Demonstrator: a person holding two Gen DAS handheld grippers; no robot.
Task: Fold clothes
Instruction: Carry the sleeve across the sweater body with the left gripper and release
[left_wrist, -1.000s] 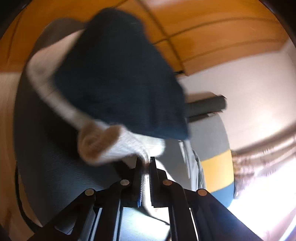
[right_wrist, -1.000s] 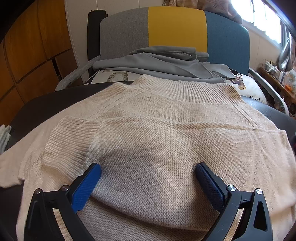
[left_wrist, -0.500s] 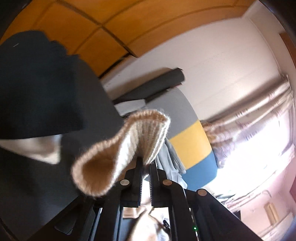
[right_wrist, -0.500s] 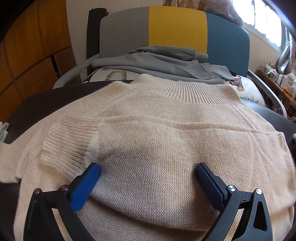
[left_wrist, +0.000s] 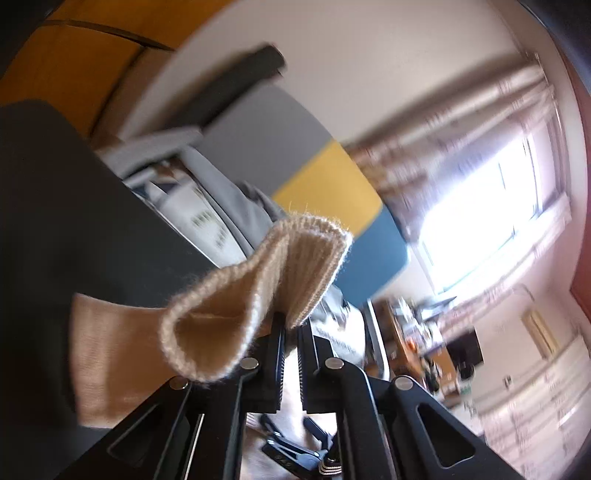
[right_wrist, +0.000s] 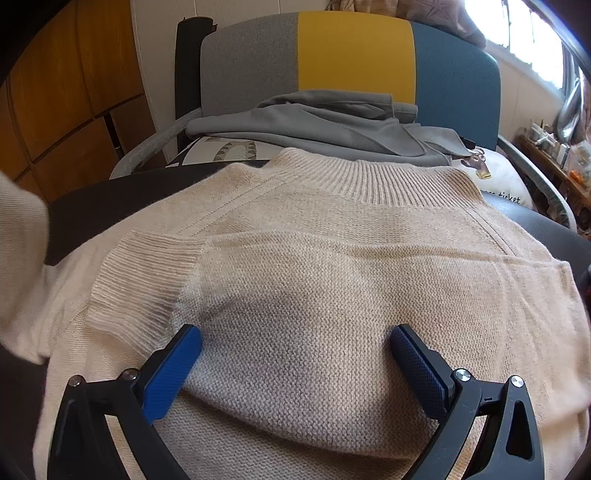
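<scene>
A cream knit sweater (right_wrist: 332, 266) lies flat on a dark table (right_wrist: 110, 192), collar at the far side. One ribbed sleeve cuff (right_wrist: 144, 280) is folded across its left chest. My right gripper (right_wrist: 295, 354) is open, its blue pads (right_wrist: 173, 365) resting on the sweater's body. My left gripper (left_wrist: 291, 332) is shut on the other ribbed cuff (left_wrist: 258, 295) and holds it up in the air; that lifted sleeve shows blurred at the left edge of the right wrist view (right_wrist: 18, 236).
A chair with a grey, yellow and blue back (right_wrist: 351, 62) stands behind the table and holds a grey garment (right_wrist: 325, 125) on a printed cushion (right_wrist: 498, 177). Wooden panels (right_wrist: 74, 92) are at the left. A bright window (left_wrist: 480, 206) is at the right.
My left gripper has lifted the sleeve cuff off the table and swung it toward the chair and window. The right gripper has stayed open on the sweater.
</scene>
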